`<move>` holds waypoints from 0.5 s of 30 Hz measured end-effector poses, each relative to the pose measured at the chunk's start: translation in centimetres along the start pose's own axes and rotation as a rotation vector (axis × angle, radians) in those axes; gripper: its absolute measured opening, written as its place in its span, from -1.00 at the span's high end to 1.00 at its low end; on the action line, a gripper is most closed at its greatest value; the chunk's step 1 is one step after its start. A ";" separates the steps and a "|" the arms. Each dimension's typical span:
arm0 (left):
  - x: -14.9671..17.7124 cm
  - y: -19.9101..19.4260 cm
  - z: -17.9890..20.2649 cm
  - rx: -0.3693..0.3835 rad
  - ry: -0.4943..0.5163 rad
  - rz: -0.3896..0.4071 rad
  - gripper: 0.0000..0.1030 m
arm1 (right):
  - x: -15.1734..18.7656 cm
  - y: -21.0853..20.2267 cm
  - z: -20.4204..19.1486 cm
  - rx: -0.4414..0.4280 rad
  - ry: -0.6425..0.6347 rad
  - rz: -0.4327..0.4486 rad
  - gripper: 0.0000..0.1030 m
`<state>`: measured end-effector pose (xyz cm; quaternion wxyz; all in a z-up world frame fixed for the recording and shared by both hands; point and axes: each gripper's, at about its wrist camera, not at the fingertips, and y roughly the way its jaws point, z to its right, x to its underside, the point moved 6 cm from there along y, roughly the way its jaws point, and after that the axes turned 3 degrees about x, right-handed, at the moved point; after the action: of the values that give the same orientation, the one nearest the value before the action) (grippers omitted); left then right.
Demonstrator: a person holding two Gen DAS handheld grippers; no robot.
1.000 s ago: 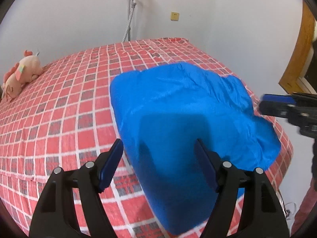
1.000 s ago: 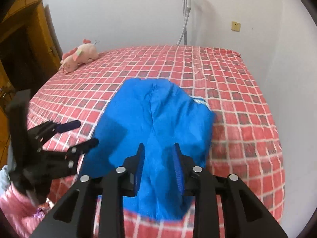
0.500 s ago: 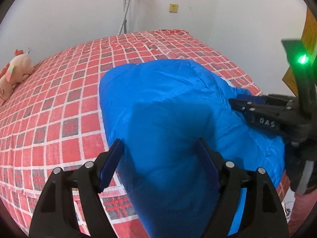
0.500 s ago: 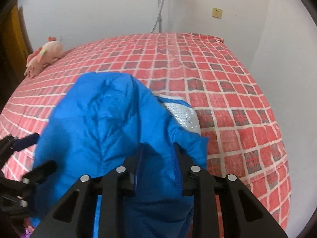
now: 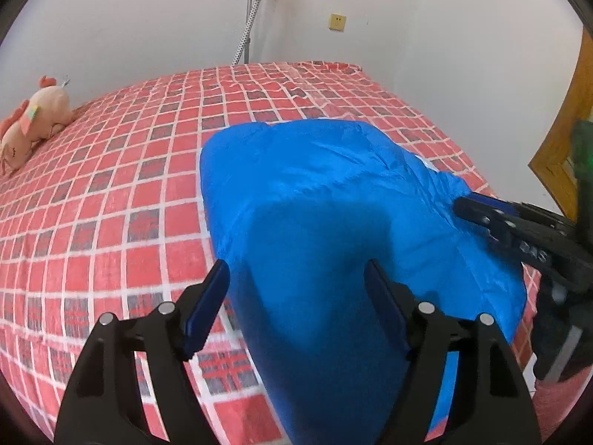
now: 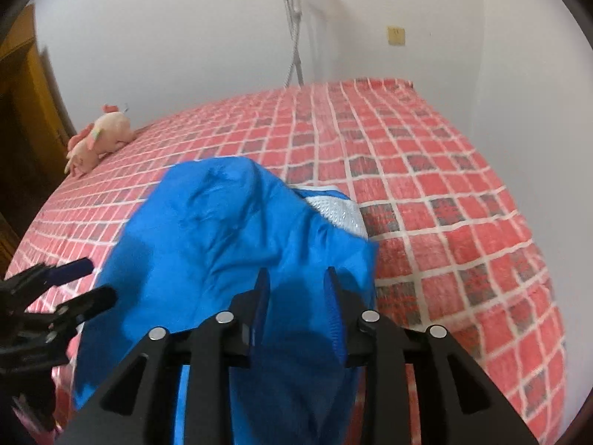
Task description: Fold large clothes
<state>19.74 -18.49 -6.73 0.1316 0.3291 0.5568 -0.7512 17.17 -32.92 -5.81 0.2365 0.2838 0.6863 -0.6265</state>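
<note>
Your left gripper [image 5: 296,293] stands wide, its jaws closing a little; the blue jacket [image 5: 333,200] lies beneath and between them, but neither pad presses on it. Your right gripper [image 6: 296,293] is narrow and its jaws are opening; blue cloth fills the gap, and whether the pads bear on it cannot be told from either view.

The jacket lies bunched on the near part of the bed [image 5: 111,185], toward the bed's right edge, its near end spilling over the front edge at 6 o'clock. In the right wrist view a pale mesh lining [image 6: 333,211] shows at 1 o'clock from the gripper, so the garment is doubled over, not flat.

Judgement: the step in hand is settling the garment and taking fresh holds for the next fold. To do it well:
- Take single edges, not thick wads; the shiny cloth looks slippery and a bulky pinch may slide out.
- Hold both corners level with each other, so the fold line runs straight.
- Tuck the exposed lining under before folding.
- Draw the overhanging end back onto the bed.

Surroundings: a pink plush toy [image 5: 33,118] lies at the far left edge, at 10 o'clock, well apart. A hose on a pole [image 5: 248,18] stands against the wall behind the bed. Wooden door frame at right. Nothing obstructs the work; the only risk is the two grippers meeting over the cloth.
</note>
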 end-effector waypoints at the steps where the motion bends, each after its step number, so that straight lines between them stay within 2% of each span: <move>1: 0.3 0.0 0.1 0.003 -0.003 0.000 -0.43 | 0.5 -0.2 -0.2 0.012 -0.014 0.002 0.42; 2: 0.6 0.1 0.3 0.000 -0.004 0.000 -0.43 | 0.8 -0.2 -0.2 0.025 -0.019 0.001 0.42; 4: 1.2 0.7 0.4 -0.021 0.001 0.007 -0.49 | 1.9 0.8 0.4 0.067 -0.021 -0.002 0.27; 6: 1.6 1.6 0.3 -0.016 -0.007 0.008 -0.51 | 2.8 2.0 1.0 0.067 0.000 -0.003 0.19; 15: 1.8 2.1 -0.2 0.007 -0.043 -0.005 -0.56 | 3.7 2.3 1.7 0.043 0.051 0.022 0.17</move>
<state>19.69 -18.72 -9.50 0.1404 0.3120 0.5522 -0.7603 15.98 -34.10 -10.14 0.2197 0.3121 0.6754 -0.6310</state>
